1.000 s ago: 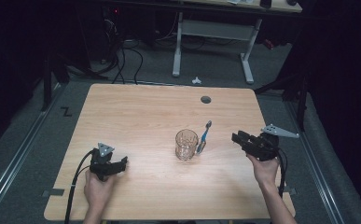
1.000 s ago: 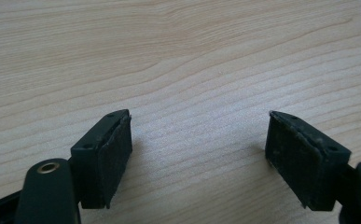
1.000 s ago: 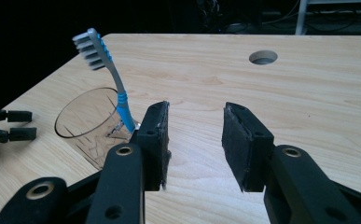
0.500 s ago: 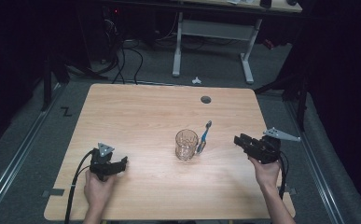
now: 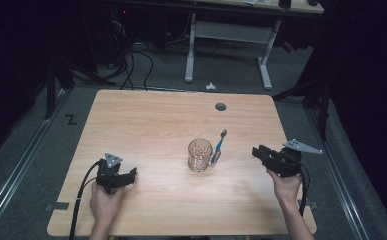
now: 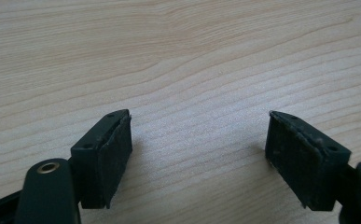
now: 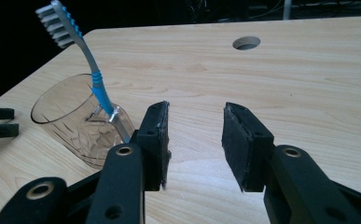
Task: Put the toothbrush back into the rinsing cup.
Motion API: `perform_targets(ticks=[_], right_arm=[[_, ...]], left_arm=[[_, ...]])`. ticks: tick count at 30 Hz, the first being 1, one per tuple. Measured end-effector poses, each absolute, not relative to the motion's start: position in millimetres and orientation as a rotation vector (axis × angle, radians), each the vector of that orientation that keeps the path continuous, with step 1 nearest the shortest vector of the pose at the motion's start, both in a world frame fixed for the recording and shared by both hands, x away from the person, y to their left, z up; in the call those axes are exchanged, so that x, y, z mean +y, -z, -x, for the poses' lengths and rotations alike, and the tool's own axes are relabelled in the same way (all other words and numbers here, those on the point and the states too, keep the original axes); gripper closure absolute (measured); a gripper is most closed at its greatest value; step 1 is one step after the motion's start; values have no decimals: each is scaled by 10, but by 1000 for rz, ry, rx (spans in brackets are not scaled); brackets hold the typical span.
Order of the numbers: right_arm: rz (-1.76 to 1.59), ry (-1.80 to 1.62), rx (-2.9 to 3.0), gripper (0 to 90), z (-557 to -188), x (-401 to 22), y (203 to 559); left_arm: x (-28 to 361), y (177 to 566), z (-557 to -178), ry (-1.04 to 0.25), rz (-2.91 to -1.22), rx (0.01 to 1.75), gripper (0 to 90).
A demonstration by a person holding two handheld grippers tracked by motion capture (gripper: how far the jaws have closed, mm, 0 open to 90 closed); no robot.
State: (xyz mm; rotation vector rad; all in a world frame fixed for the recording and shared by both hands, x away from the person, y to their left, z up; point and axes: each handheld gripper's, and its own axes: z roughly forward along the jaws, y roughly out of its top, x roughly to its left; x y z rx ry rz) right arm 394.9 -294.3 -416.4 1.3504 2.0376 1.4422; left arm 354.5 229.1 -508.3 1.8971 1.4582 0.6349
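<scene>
Wooden table (image 5: 146, 125) spread beneath both grippers, bare enough to leave room for work. Glass cup (image 5: 200, 155) standing upright ahead of the right gripper (image 5: 261, 152) and a little to its left, near but apart, probably set mid-table so either hand can reach it. Right gripper low and level, jaws half spread on nothing, aimed toward the cup as if lined up for an approach. Left gripper (image 5: 132, 175) parked well apart from the cup, tilted down at bare wood, jaws wide and empty, likely just waiting. Toothbrush (image 7: 82, 56) beside the cup, bristles up, seemingly leaning on the outer wall, though hard to tell through the glass.
</scene>
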Motion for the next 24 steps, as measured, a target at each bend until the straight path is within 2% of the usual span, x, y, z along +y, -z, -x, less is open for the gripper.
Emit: perform_targets(ticks=[24], right_arm=[[-1383, -1406, 2036, 598, -3946, -2951, 4332]], left_arm=[[2290, 5083, -3548, -636, -1896, 1459, 234]])
